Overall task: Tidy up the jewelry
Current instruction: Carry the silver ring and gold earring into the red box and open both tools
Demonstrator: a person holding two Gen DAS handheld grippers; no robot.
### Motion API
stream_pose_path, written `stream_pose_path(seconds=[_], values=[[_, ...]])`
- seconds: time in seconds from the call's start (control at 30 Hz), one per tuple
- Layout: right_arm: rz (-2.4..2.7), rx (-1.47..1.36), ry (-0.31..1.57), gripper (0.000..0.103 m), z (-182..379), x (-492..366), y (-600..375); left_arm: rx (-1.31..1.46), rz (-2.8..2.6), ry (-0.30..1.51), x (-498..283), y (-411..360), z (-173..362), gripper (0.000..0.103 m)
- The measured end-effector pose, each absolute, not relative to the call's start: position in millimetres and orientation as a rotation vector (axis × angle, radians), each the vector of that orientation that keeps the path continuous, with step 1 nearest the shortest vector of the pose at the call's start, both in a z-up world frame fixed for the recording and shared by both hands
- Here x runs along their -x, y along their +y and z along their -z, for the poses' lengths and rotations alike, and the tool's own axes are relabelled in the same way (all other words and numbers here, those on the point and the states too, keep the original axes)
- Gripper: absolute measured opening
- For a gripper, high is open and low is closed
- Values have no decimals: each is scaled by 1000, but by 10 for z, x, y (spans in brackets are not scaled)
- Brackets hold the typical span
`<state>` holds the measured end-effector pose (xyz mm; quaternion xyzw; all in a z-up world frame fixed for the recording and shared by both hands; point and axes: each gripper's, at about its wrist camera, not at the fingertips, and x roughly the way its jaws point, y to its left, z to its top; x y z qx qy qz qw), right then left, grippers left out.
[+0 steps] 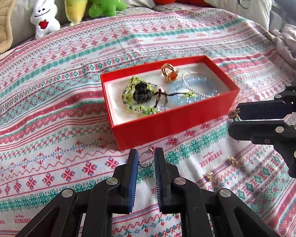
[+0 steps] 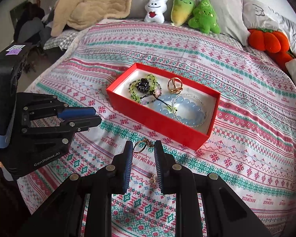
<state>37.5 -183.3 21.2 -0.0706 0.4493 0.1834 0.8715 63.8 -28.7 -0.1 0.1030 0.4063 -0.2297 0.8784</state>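
Your right gripper [image 2: 143, 148] pinches a gold ring [image 2: 142, 145] just short of the red box [image 2: 159, 122], your left gripper [image 1: 146, 159] a ball chain [image 1: 147, 159]; carry each over the rim before parting the fingers.

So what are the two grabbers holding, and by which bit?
The left gripper pinches a silver ball chain by its loop. The right gripper pinches a gold ring across its band.
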Motion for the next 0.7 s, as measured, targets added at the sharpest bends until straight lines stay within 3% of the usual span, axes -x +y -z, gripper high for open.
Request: stream_pose_path(seconds=[0.7], values=[[-232, -24, 954, 23, -177, -1038, -2274, -130, 441, 838, -1170, -577, 63, 13]])
